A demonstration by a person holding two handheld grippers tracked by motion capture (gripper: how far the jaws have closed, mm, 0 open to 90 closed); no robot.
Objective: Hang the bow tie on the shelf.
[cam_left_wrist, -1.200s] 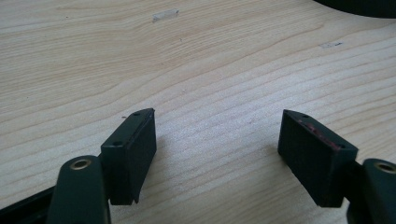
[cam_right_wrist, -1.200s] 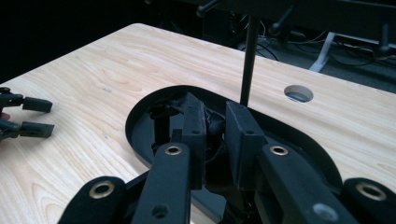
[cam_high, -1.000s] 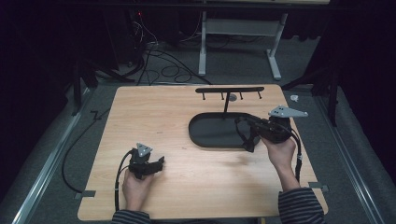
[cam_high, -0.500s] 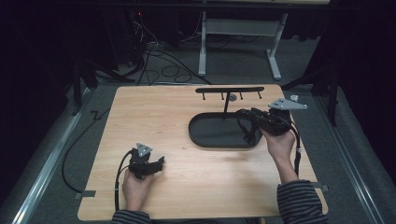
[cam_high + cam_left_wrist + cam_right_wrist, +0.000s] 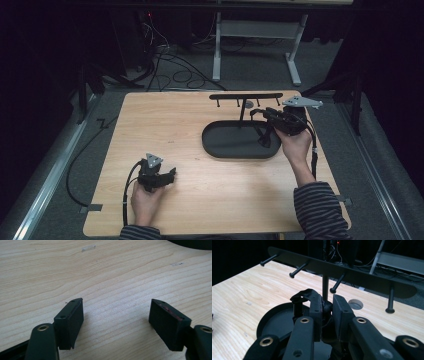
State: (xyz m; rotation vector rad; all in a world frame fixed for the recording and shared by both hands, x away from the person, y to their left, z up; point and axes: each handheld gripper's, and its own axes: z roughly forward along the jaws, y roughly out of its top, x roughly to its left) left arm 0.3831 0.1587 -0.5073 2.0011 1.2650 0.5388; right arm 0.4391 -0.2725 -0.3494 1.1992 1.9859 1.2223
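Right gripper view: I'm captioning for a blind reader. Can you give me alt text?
The right tool is shut on a black strap, held up just short of a black hook rack whose pegs point toward the camera. Below lies the rack's black oval tray, on a light wooden table.

Dim dark room, grey floor strewn with black cables, white-legged desk frame behind, light wooden counter, small red indicator light glowing.
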